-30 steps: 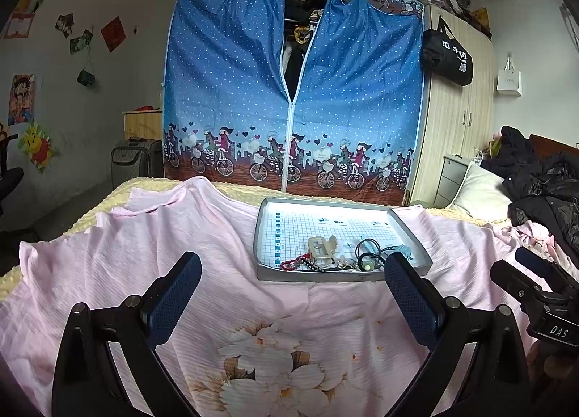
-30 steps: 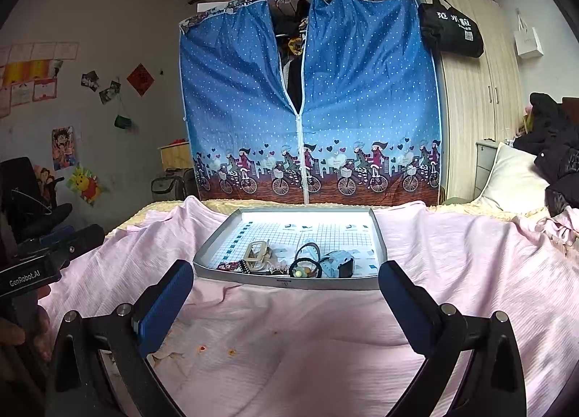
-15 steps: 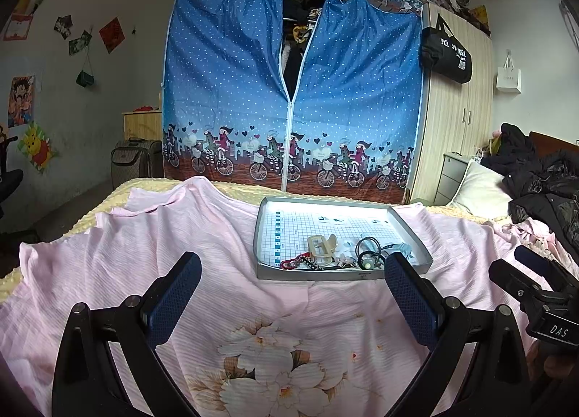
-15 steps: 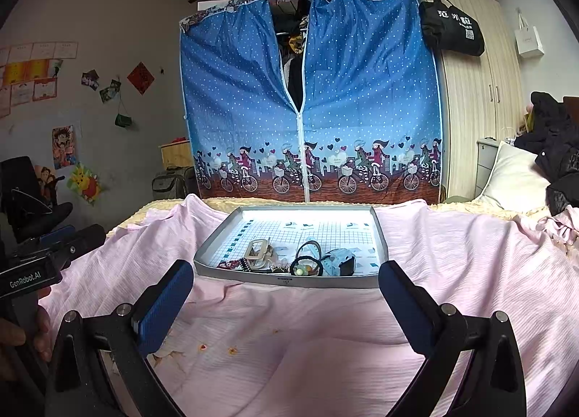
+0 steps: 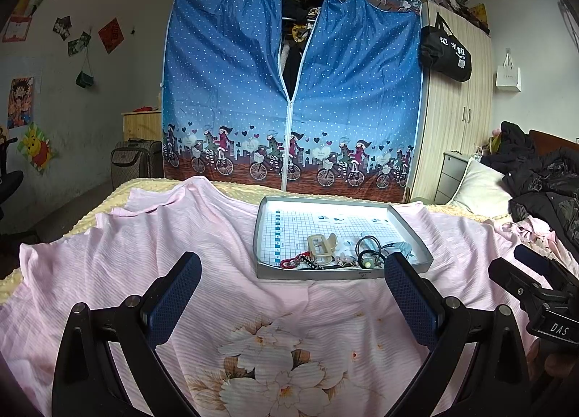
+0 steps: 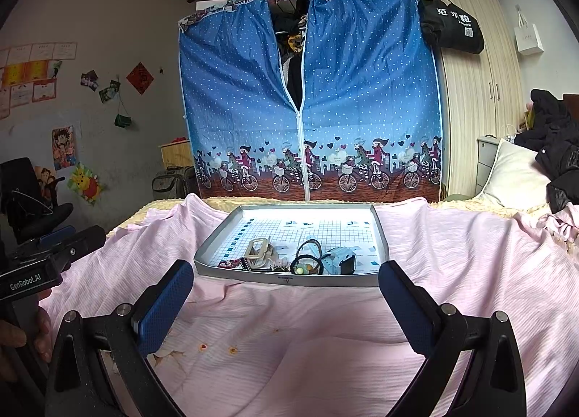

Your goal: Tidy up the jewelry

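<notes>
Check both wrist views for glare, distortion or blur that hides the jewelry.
Left wrist view: the far part of the tray floor glares white, jewelry stays readable, and fisheye bows the wardrobe. Right wrist view: same glare on the tray, corners vignetted black, no motion blur.

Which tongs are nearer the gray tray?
Right, slightly, as a judgement. The right tongs face the gray tray head-on just short of its near rim, open. The left tongs sit back and to its left, also open.

Bare sheet [image 6: 289, 326] before tray [image 6: 289, 278]
</notes>
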A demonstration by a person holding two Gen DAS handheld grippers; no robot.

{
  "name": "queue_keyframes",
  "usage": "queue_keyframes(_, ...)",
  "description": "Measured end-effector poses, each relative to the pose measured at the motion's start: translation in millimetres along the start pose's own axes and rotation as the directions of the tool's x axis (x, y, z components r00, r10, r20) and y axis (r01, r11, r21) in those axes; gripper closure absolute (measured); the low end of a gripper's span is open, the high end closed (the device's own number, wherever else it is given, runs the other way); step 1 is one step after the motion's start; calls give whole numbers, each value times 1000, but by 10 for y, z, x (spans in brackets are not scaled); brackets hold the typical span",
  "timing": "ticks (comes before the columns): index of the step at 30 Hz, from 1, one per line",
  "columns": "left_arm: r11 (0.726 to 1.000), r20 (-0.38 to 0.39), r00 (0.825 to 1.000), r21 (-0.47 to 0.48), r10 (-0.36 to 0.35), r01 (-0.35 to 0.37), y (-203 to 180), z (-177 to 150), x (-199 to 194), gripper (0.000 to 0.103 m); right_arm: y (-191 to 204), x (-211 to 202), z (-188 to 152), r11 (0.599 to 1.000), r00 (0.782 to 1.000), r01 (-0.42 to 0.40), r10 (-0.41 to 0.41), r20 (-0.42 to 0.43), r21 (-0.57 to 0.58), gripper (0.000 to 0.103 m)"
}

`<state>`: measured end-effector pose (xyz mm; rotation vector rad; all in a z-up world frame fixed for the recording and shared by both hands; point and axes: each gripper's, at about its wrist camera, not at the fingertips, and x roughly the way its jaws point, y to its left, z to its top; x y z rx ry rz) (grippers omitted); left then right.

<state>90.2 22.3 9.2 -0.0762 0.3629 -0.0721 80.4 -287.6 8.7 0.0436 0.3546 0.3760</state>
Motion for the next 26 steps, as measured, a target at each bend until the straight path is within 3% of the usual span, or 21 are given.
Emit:
queue_keyframes(13, 1000, -4, 1000, 5, 5, -5, 10, -53, 8, 4, 5, 2, -3, 1000, 1000, 1, -1, -3, 2, 0)
queue_keyframes(17, 999, 35, 999, -30, 18, -17, 10, -7, -81, 4, 15, 0, -16, 1000, 1000, 0, 0, -3, 2, 0)
queue_keyframes(26, 999, 43, 998, 33, 39, -40, -50, -22, -83, 4, 1, 2, 1, 1000, 1000, 0, 0, -3, 3, 0)
